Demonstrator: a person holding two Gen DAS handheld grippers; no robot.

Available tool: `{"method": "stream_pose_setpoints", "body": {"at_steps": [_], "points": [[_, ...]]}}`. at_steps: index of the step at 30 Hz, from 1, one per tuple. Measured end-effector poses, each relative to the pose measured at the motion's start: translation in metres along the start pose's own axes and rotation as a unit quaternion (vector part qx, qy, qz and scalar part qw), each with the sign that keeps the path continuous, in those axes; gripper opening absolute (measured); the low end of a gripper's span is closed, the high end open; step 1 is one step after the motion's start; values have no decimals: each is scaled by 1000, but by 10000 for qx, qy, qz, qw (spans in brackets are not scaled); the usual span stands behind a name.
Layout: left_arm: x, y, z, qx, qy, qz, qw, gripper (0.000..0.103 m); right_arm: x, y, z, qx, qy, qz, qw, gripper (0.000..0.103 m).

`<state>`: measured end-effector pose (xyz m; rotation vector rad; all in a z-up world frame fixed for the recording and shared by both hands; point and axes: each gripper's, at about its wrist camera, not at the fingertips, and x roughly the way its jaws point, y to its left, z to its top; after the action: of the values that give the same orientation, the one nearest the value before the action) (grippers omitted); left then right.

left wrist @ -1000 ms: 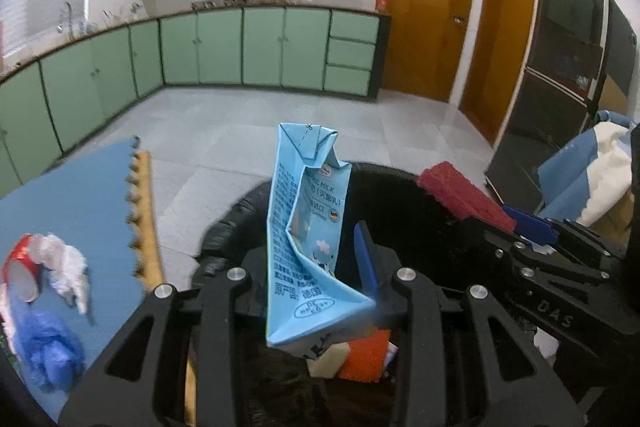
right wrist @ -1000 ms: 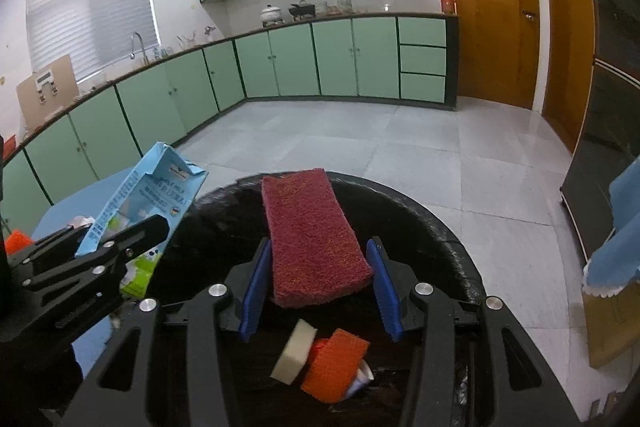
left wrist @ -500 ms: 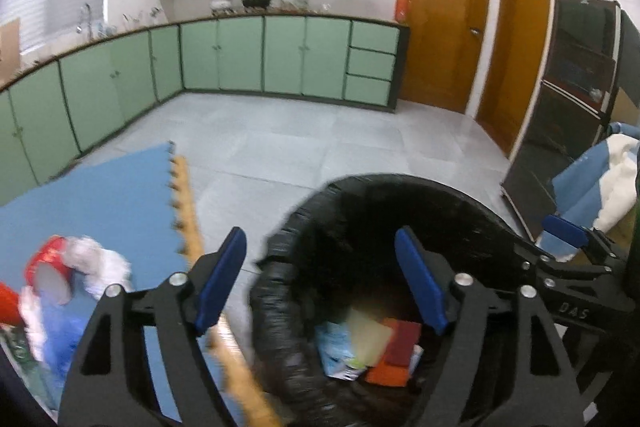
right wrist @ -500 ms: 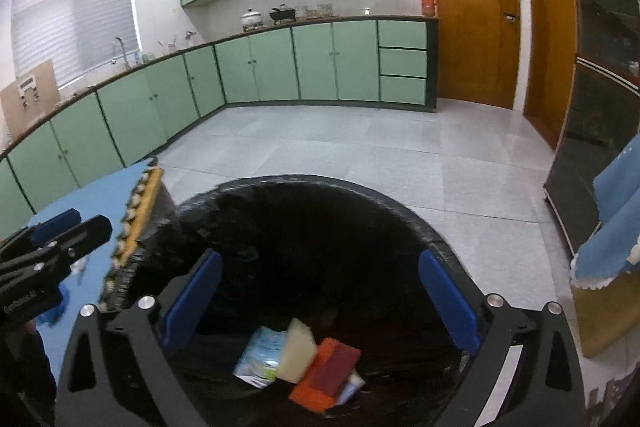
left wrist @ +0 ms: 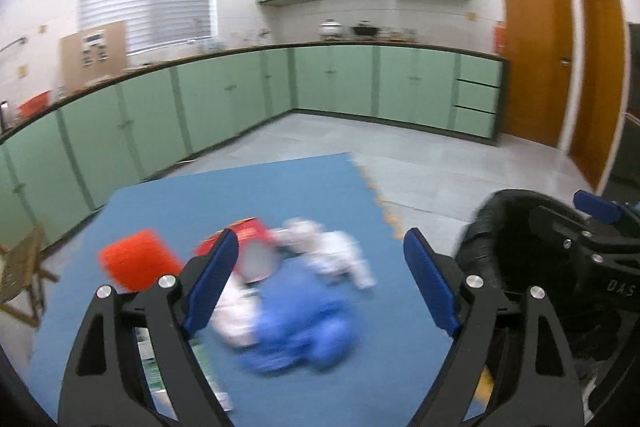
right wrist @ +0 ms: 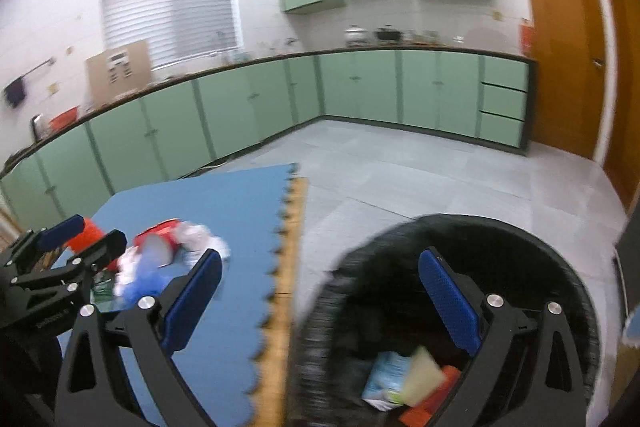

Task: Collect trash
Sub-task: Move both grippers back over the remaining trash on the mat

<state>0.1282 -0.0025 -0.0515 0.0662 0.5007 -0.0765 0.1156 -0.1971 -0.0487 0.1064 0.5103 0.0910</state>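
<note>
Both tongs stand wide apart with nothing between their pads, their jaws having just been opening. The left tongs (left wrist: 318,285) point at the trash still waiting on the blue mat (left wrist: 248,195): a red can (left wrist: 250,231), a crumpled white tissue (left wrist: 336,251), a blue glove (left wrist: 300,323) and an orange sponge (left wrist: 134,265), heaped together so one sweep reaches them all. The right tongs (right wrist: 320,303) straddle the mat's edge and the rim of the black bin (right wrist: 576,283), where a milk carton (right wrist: 386,379) and sponges (right wrist: 426,399) already lie at the bottom. The bin sits just beside the mat, which keeps each carry short
</note>
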Motion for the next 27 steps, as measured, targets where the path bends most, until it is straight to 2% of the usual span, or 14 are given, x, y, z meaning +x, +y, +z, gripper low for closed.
{"method": "stream_pose_setpoints", "body": {"at_steps": [5, 11, 16, 27], "points": [[-9, 52, -14, -206, 77, 585, 9980, 82, 16, 47, -5, -258, 18, 295, 9992, 97], [-11, 99, -38, -399, 335, 1042, 9932, 82, 44, 94, -21, -478, 236, 571, 9969, 97], [-5, 122, -53, -521, 586, 1170, 9900, 82, 66, 120, -36, -654, 465, 654, 9946, 97], [16, 150, -77, -938, 1196, 1015, 9832, 82, 90, 138, -52, -803, 856, 664, 9909, 96]]}}
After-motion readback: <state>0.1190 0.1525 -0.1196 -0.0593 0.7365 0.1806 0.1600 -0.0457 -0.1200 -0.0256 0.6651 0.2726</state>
